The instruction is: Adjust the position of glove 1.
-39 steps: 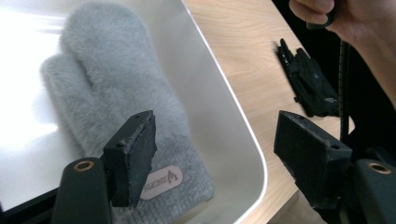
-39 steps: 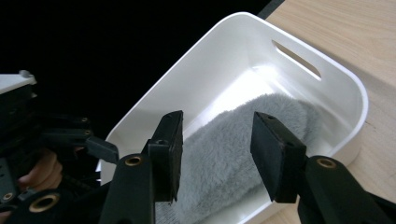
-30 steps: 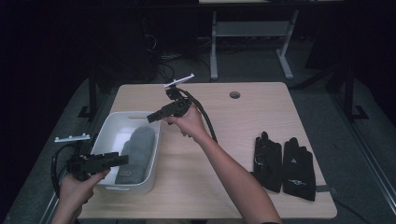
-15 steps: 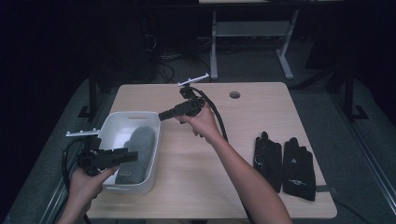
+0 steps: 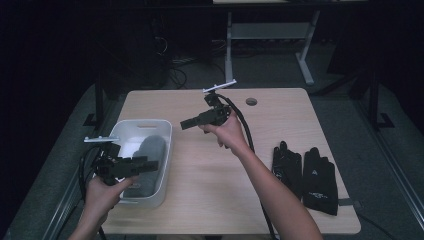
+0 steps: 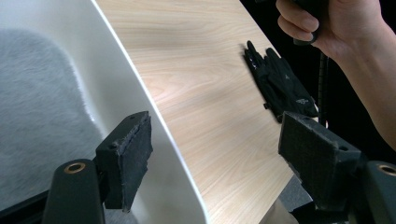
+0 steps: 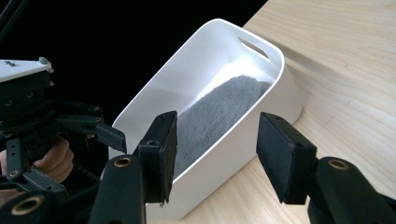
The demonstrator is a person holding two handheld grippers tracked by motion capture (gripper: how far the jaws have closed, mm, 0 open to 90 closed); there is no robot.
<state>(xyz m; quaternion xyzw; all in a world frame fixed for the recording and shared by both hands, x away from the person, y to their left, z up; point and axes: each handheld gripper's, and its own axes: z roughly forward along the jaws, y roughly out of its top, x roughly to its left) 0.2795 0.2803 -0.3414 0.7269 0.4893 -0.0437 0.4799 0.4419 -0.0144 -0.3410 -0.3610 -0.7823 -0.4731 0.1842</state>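
My left tool (image 5: 150,164) hangs over the near end of the white bin (image 5: 165,145), its jaws spread wide with nothing between them; in the left gripper view the bin's long rim runs up between the two pads. My right tool (image 5: 186,123) is held up above the table (image 5: 210,200), just beside the bin's far end, also open and empty, and its own camera looks down into the bin. The grey fleecy cloth (image 5: 149,150) lies flat along the bin's floor, slightly bunched toward the near end. A pair of black gloves (image 5: 305,172) lies well apart, at the right side of the table.

I judge the step in hand to be reaching into the bin for the cloth. To do it well I would bring one tool straight down inside the walls, pads on either side of a raised fold, not pressing flat on the pile, since a flat pinch on fleece tends to slip. The bin looks light, so the other tool should steady its rim. How thick the cloth is I cannot quite tell; the bin's inside is glary in the high view.
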